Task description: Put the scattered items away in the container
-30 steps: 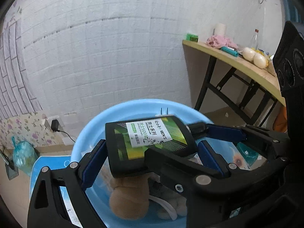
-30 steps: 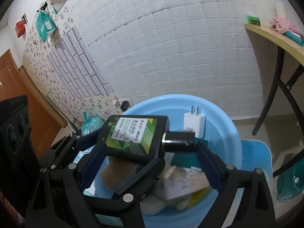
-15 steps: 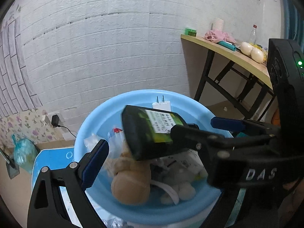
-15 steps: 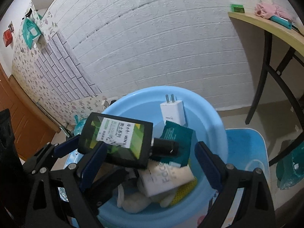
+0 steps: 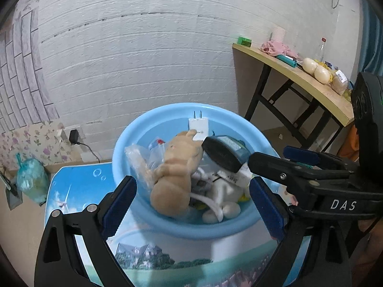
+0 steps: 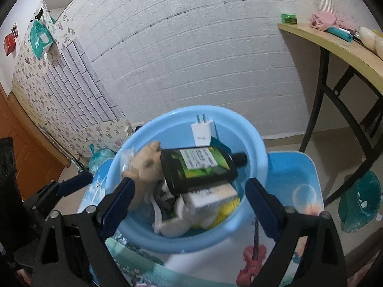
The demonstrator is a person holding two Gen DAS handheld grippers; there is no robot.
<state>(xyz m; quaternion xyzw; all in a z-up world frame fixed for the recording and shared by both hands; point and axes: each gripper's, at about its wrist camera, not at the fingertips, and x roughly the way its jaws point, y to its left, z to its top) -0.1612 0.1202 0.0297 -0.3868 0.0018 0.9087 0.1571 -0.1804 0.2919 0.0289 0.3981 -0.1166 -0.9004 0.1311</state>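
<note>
The black flat plastic bottle with green label [image 6: 198, 168] lies crosswise atop the round light-blue plastic basin [image 6: 256, 143], just ahead of both wide-spread, empty hand-held grippers, right [image 6: 189, 205] nearer than left [image 5: 191, 205].

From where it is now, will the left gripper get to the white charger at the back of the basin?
Probably not directly. The left gripper is open, but the plush toy and the black bottle lie between it and the charger, which leans on the basin's far wall.
</note>
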